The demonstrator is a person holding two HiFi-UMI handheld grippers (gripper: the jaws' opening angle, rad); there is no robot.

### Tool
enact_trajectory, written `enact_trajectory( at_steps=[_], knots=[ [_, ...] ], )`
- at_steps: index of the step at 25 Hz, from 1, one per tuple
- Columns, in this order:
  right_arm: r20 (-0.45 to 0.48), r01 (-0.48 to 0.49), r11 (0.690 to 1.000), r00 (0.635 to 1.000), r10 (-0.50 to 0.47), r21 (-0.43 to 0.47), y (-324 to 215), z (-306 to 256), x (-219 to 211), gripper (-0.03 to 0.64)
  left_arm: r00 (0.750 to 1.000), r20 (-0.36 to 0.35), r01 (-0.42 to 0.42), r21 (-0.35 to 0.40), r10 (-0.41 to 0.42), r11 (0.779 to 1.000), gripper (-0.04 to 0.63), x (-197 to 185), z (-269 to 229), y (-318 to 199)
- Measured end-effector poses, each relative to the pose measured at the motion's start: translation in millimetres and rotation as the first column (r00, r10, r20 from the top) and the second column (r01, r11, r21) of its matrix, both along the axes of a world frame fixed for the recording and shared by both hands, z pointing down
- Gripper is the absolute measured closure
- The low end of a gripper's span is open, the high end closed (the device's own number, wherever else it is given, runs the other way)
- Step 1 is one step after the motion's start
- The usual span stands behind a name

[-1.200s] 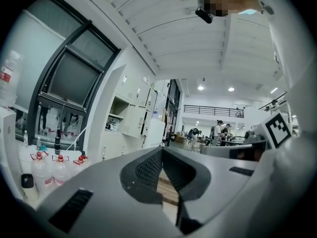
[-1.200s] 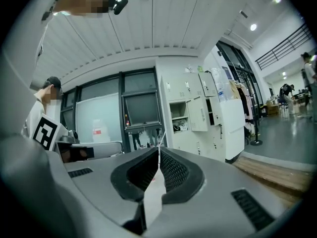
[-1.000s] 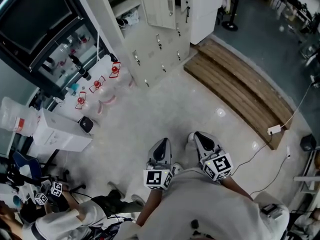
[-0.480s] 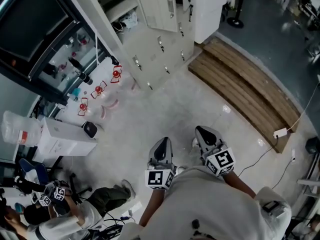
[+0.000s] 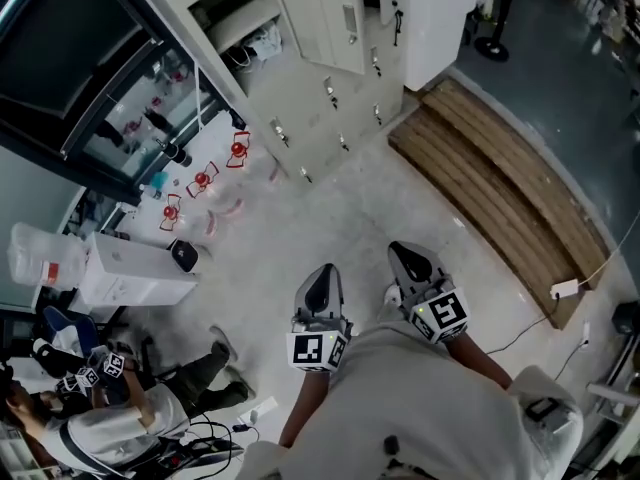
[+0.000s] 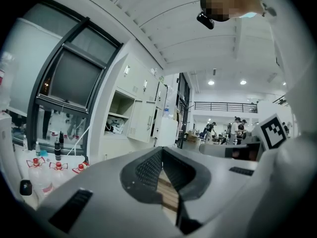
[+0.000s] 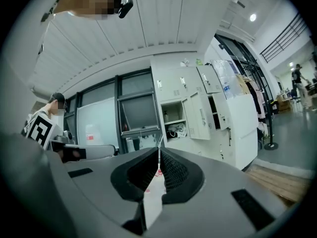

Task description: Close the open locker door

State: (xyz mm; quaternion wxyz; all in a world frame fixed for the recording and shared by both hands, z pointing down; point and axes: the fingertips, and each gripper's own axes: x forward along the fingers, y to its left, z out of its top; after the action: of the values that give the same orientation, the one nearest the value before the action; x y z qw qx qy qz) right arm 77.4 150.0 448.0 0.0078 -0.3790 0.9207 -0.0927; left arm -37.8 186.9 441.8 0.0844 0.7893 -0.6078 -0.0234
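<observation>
Pale floor (image 5: 300,223), open locker door (image 5: 338,16)

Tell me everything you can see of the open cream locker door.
The open cream metal locker door is a tall flat panel, painted metal by its look, upright and swung out from the cream locker bank. A small grey plate sits on its face. Beside it the open compartment holds a shelf and a pale bundle. Nothing touches it.

Walked closer to the lockers (image 5: 320,108), carrying the left gripper (image 5: 322,276) and right gripper (image 5: 408,256) along. Now seeing the open locker door (image 5: 335,18) bigger, the wooden platform (image 5: 500,188) pushed right, and more of the seated person (image 5: 120,428) at lower left.
</observation>
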Motion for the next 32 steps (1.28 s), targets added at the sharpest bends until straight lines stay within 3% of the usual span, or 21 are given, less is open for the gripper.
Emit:
enact_trajectory(
  at_steps=[5,15,23,32],
  knots=[
    [-0.009,0.042,0.999,0.999,-0.042,0.008,-34.7,6.2,14.0,0.588,0.999,-0.009,0.046,0.006,-0.046,0.999,0.588,15.2,-1.2,-33.2],
    [0.021,0.056,0.998,0.998,-0.055,-0.043,-73.4,17.9,26.9,0.588,0.998,0.007,0.058,-0.010,-0.058,0.998,0.588,24.9,5.3,-71.2],
    [0.008,0.010,0.997,1.000,-0.009,-0.079,-112.7,27.3,32.0,0.588,1.000,-0.001,-0.020,-0.028,0.020,0.999,0.588,34.7,20.0,-121.7],
    [-0.032,-0.041,0.996,0.999,0.038,-0.084,-195.6,22.8,17.5,0.588,0.996,-0.019,-0.085,-0.009,0.085,0.996,0.588,18.9,11.1,-221.0]
  ],
)
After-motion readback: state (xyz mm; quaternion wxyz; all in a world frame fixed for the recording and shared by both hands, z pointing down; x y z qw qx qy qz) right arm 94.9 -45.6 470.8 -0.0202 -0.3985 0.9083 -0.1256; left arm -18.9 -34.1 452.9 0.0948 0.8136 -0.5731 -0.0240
